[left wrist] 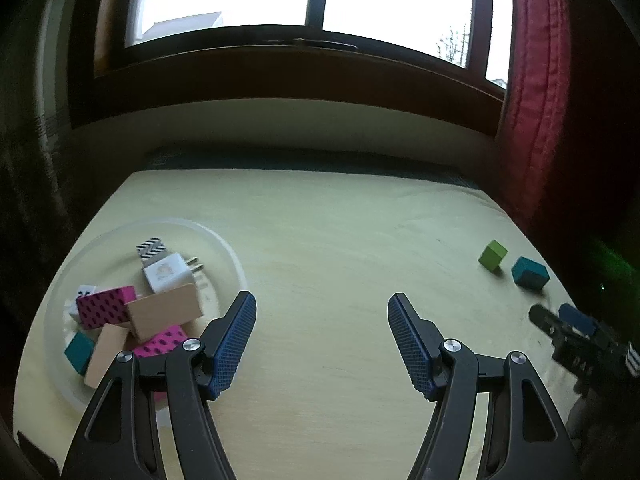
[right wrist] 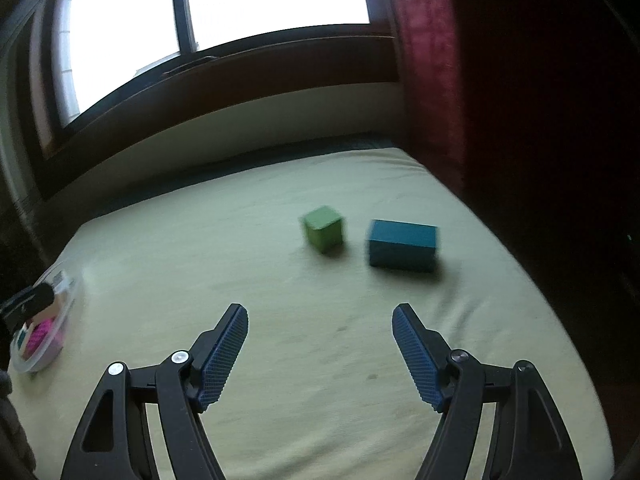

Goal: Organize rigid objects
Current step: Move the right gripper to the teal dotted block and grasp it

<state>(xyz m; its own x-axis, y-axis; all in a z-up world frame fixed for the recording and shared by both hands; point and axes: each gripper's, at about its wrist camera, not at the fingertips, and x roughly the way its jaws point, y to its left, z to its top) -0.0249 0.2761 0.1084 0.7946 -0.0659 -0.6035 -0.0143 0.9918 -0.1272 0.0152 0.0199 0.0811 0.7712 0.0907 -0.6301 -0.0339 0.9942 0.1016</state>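
Observation:
A clear round bowl point(left wrist: 232, 252) at the table's left holds several blocks: pink dotted ones point(left wrist: 106, 306), plain wooden ones point(left wrist: 166, 314), a teal cube point(left wrist: 79, 352), a zigzag-patterned block point(left wrist: 151, 249) and a white plug adapter point(left wrist: 168, 274). My left gripper point(left wrist: 322, 308) hangs open just right of the bowl, nothing between its fingers. A green cube point(right wrist: 323, 229) and a teal block point(right wrist: 402, 244) lie on the cloth ahead of my right gripper point(right wrist: 320, 318), which is open and empty. The same green cube point(left wrist: 493, 255) and teal block point(left wrist: 530, 273) show far right in the left wrist view, beyond the right gripper point(left wrist: 560, 322).
A pale yellow-green cloth covers the table point(left wrist: 340, 240). A window and dark wooden sill run behind it. A red curtain point(left wrist: 536, 100) hangs at the back right corner. The bowl point(right wrist: 44, 336) sits at the far left edge of the right wrist view.

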